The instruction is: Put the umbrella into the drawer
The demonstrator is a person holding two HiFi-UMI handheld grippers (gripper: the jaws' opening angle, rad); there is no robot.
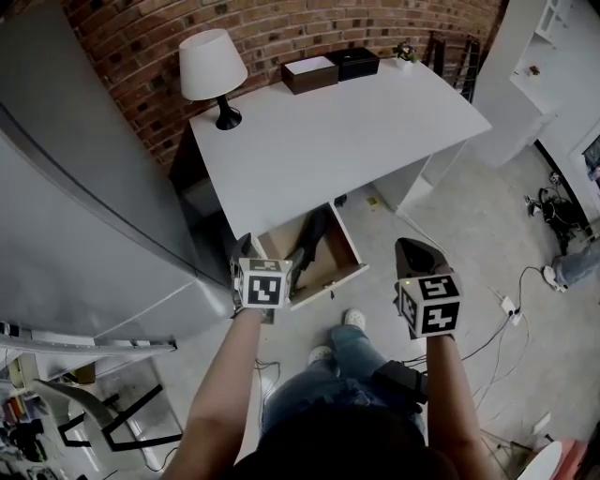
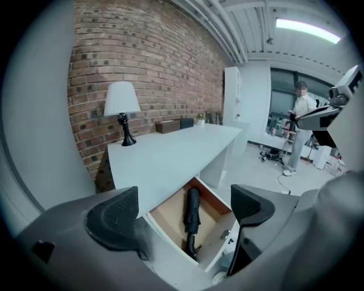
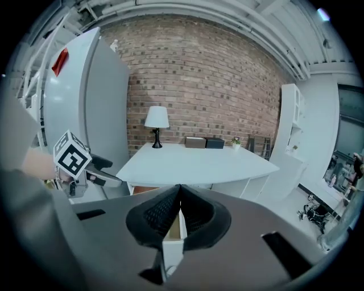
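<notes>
Far left: tall grey cabinet (image 1: 75, 187) against a brick wall (image 1: 281, 23). Next along, on the back-left corner of the white desk (image 1: 328, 131): white-shaded lamp (image 1: 212, 70) on a black stem, upright.

Below the desk's front edge: left gripper (image 1: 270, 258), held over the near-left corner of the drawer (image 1: 345, 255). Jaws spread wide apart, nothing between the pads (image 2: 114, 219) but air and, well beyond them, the drawer's inside.

Pulled out from under the desktop: the drawer, with white front, wood-coloured bottom and brownish inner walls. Inside it, flat on the bottom: umbrella (image 2: 192, 213), black and folded short. Canopy rolled into a thick soft bundle at the end nearer the desk, narrowing to a slim handle at the end nearer the drawer's front. Laid lengthwise, roughly along the middle, clear of both grippers.

Further right, along the desk's back edge: brown box (image 1: 309, 73), black box (image 1: 352, 63) just beside it, small potted plant (image 1: 405, 52) at the corner.

Right of the drawer, over grey floor (image 1: 469, 225): right gripper (image 1: 412, 251), jaws pressed together, empty, pointed towards the desk, well apart from the umbrella.

Far right in the left gripper view: a person (image 2: 298, 125) standing in the background.
</notes>
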